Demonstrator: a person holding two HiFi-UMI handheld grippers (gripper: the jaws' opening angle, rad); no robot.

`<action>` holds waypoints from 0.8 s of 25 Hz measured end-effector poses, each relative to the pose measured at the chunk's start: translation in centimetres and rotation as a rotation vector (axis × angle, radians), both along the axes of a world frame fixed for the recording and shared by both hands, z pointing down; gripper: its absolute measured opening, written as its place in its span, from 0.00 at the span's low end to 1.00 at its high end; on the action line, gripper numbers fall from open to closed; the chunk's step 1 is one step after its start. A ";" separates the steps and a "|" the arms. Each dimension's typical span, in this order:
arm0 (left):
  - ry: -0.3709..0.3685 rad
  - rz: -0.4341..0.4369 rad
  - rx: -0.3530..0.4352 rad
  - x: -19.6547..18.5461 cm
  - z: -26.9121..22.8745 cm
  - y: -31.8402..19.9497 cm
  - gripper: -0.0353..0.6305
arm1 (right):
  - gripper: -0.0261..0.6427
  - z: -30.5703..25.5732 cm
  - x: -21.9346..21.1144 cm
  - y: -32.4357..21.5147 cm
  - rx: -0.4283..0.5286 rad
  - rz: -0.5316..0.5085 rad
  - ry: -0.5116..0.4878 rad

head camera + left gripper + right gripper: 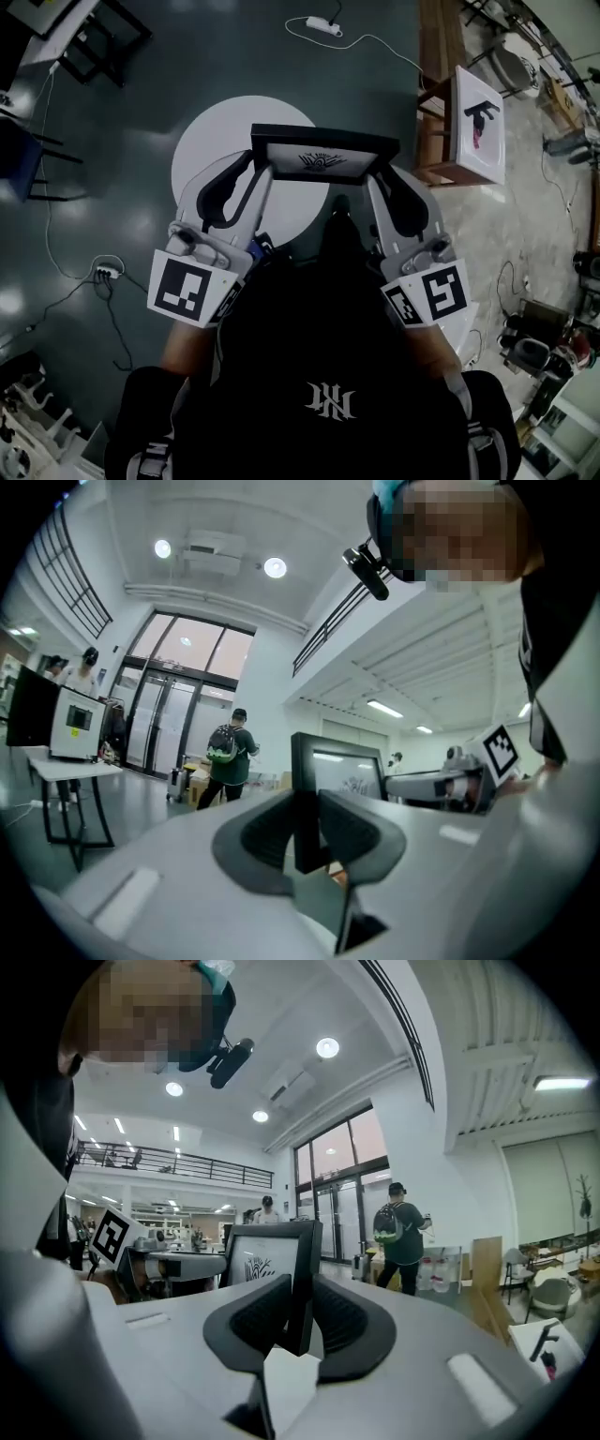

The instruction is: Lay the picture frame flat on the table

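Observation:
A black picture frame point(323, 155) with a white print and a dark drawing hangs above the round white table point(202, 155), held between both grippers. My left gripper point(255, 178) is shut on the frame's left side bar, and my right gripper point(378, 183) is shut on its right side bar. In the left gripper view the frame point(339, 769) stands upright, its edge pinched between the dark pads of the left gripper point(306, 832). The right gripper view shows the same frame point(270, 1262) clamped edge-on in the right gripper point(300, 1321). The frame's lower edge is hidden.
A wooden stool carrying a white board point(478, 127) stands right of the table. Power strips and cables lie on the dark floor point(322, 25) point(105, 274). A person with a backpack point(230, 752) point(401, 1232) stands far off by glass doors. A desk point(61, 771) is at the left.

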State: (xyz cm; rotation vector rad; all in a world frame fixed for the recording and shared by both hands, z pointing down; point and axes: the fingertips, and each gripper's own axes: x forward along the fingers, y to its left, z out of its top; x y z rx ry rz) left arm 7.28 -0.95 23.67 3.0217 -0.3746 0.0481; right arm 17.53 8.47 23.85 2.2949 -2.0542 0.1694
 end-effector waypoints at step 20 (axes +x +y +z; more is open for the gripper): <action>-0.107 -0.557 -0.009 3.2 1.0 -9.5 0.18 | 0.12 2.4 6.6 -17.0 0.001 -0.563 -0.107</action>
